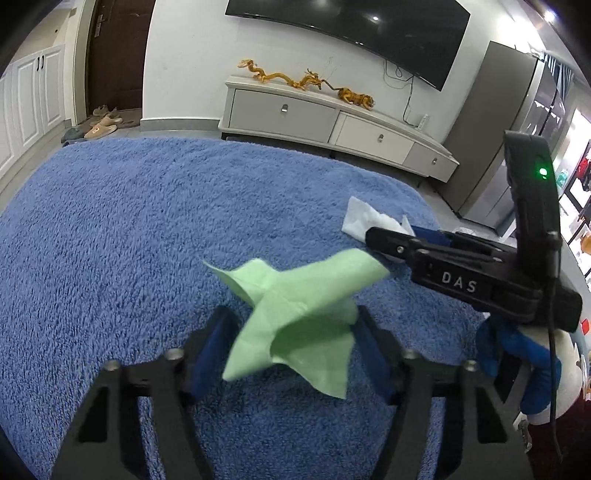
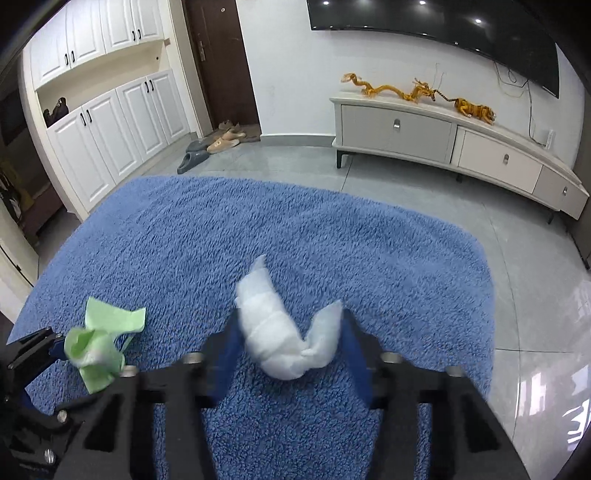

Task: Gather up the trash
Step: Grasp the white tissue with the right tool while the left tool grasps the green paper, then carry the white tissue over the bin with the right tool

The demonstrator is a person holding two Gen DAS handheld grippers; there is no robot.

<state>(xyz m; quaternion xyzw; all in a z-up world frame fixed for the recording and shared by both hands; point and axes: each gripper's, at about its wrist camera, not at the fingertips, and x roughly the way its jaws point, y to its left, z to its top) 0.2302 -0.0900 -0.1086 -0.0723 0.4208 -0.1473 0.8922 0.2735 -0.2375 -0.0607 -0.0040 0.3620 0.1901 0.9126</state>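
My left gripper [image 1: 291, 332] is shut on a crumpled green tissue [image 1: 295, 314] and holds it above the blue shaggy rug [image 1: 129, 221]. My right gripper [image 2: 288, 343] is shut on a crumpled white tissue [image 2: 280, 336], also lifted over the rug [image 2: 258, 229]. In the left wrist view the right gripper [image 1: 380, 236] reaches in from the right with the white tissue [image 1: 364, 218] at its tips. In the right wrist view the green tissue [image 2: 99, 343] and the left gripper [image 2: 55, 350] sit at the lower left.
A long white TV cabinet [image 2: 443, 136] with golden dragon and tiger figures [image 2: 417, 92] stands against the far wall under a wall TV [image 2: 424, 22]. Slippers [image 2: 218, 142] lie by a brown door [image 2: 218, 62]. White cupboards [image 2: 103, 125] line the left. Grey tile floor [image 2: 517, 258] surrounds the rug.
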